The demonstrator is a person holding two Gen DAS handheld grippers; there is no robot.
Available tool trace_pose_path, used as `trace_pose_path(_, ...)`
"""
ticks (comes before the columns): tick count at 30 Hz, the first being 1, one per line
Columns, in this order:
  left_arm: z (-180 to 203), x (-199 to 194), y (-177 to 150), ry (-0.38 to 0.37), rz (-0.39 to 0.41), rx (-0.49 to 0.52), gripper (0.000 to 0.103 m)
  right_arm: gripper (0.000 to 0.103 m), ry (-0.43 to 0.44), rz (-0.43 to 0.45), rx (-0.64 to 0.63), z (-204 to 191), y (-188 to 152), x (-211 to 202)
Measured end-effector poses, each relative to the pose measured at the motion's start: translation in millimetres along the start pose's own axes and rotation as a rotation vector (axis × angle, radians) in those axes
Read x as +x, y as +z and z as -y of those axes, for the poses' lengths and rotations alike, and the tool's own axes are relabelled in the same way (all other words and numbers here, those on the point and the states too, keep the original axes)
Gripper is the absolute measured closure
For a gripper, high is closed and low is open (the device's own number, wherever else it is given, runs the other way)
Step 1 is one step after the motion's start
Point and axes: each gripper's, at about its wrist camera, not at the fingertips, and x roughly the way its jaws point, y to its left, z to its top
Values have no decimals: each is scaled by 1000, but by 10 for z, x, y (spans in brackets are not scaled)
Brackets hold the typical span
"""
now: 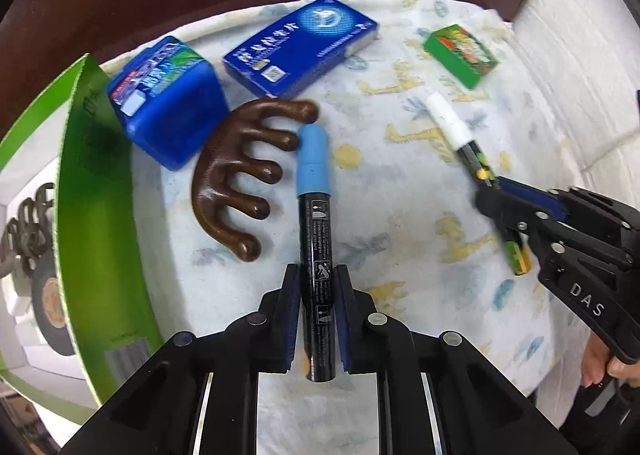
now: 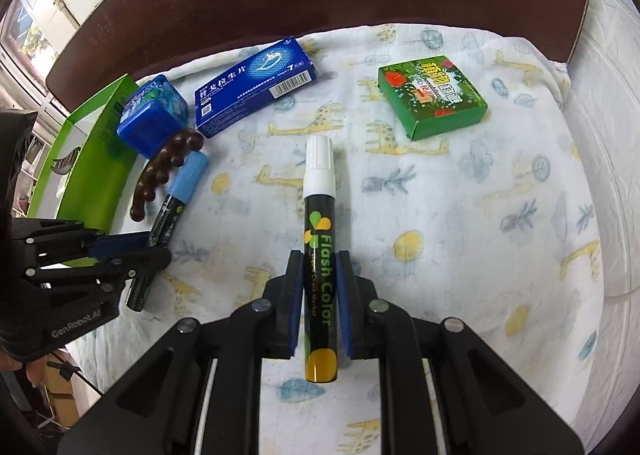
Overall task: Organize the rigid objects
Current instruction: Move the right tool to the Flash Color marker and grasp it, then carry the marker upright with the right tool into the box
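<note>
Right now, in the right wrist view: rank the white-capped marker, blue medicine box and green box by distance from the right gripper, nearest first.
1. white-capped marker: between the fingers of the right gripper, cap pointing away.
2. green box: ahead and to the right on the cloth.
3. blue medicine box: ahead and to the left, near the cloth's far edge. It looks slightly farther than the green box, but it is close.

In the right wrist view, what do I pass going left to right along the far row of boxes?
Green open carton → blue plastic case → flat blue medicine box → green soap box.
</note>
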Motion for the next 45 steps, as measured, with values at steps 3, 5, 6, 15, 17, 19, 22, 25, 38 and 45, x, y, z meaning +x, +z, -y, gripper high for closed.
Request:
trace_pose_path(3, 58, -111, -79, -29, 35, 31, 88, 88, 49, 15, 24, 30, -10, -96)
trace_pose_path(5, 71, -200, -112, -43, 59, 43, 88, 88, 68, 29, 36, -10, -38, -172)
trace_pose_path(6, 76, -259, -137, -52, 68, 45, 88, 88, 78, 36, 46, -4, -40, -212)
trace_pose_path(15, -49, -721, -212, -87, 191, -4, 88, 88, 141, 101, 38, -306, 61, -401)
trace_pose_path(17, -158, -873, -190, -98, 216, -17, 88, 88, 152, 100, 30, -407, 71, -403)
trace_pose_path(19, -230, -973, -173, -101, 249, -32, 88, 88, 163, 105, 17, -522, 86, -414)
trace_pose_path(22, -356, -1122, -177, -103, 293, -56, 88, 88, 179, 110, -10, -715, 134, -427)
trace_pose_path(25, -563, -1338, -231, -111, 340, -85, 88, 88, 195, 119, -39, -911, 195, -459)
trace_pose_path(38, -1669, -1596, -492, -31, 416, -291, 88, 88, 302, 89, -188, -2125, 536, -224)
trace_pose_path(45, -2091, -1285, -701, -55, 351, -370, 88, 88, 269, -13, -226, -2627, 580, 235)
